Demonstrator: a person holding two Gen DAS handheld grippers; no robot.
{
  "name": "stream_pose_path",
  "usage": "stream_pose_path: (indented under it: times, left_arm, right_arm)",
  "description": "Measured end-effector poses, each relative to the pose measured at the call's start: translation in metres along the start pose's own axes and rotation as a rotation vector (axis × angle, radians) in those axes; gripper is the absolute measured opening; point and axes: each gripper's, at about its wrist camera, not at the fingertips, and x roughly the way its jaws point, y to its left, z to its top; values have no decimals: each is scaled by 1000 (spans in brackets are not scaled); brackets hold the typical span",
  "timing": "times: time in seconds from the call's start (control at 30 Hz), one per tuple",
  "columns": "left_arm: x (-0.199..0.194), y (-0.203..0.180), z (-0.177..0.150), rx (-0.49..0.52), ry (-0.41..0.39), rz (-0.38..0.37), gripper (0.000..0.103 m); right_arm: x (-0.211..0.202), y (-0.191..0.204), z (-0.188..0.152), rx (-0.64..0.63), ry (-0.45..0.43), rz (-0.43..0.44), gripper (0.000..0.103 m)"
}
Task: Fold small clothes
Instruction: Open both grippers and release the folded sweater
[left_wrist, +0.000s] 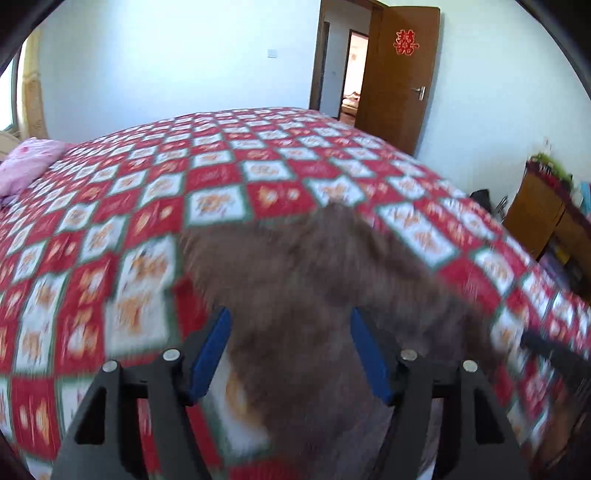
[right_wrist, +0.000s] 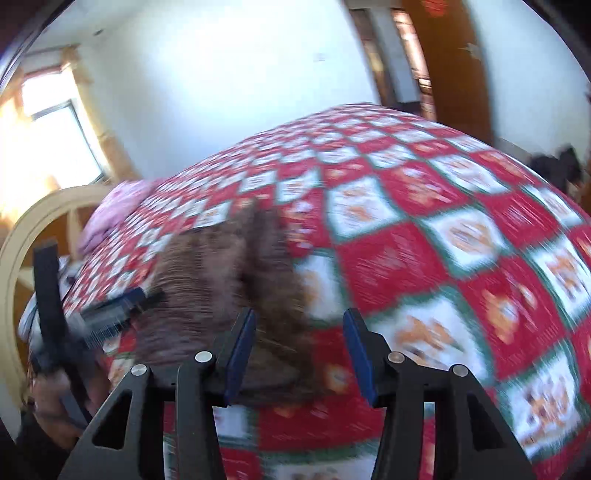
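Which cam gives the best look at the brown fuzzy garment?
Left wrist: the brown fuzzy garment fills the centre, spread on the bedspread, though blurred. The right wrist view shows it smaller, off to the left, more smeared, its near edge behind a finger.

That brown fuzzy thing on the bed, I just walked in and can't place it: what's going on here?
A person holding a gripper in each hand is folding a small brown fuzzy garment on a bed with a red-and-white checked quilt. Both the left gripper and the right gripper stand open, neither pressing on the cloth, which lies on the quilt. The pictures are blurred.
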Motion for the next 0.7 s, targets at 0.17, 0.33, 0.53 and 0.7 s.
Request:
stream_pose_path:
  times: [0.17, 0.33, 0.53, 0.7]
  left_arm:
    - [2, -12, -36, 9, 2, 9, 78]
    - [4, -14, -43, 24, -2, 11, 84]
    - [8, -17, -56, 41, 42, -13, 94]
    - [9, -13, -59, 21, 45, -36, 96]
  right_arm:
    - [50, 40, 16, -86, 116, 46, 18]
    - [62, 13, 8, 4, 196, -103, 2]
    - [52, 16, 12, -58, 167, -120, 37]
    - [66, 44, 70, -117, 66, -60, 54]
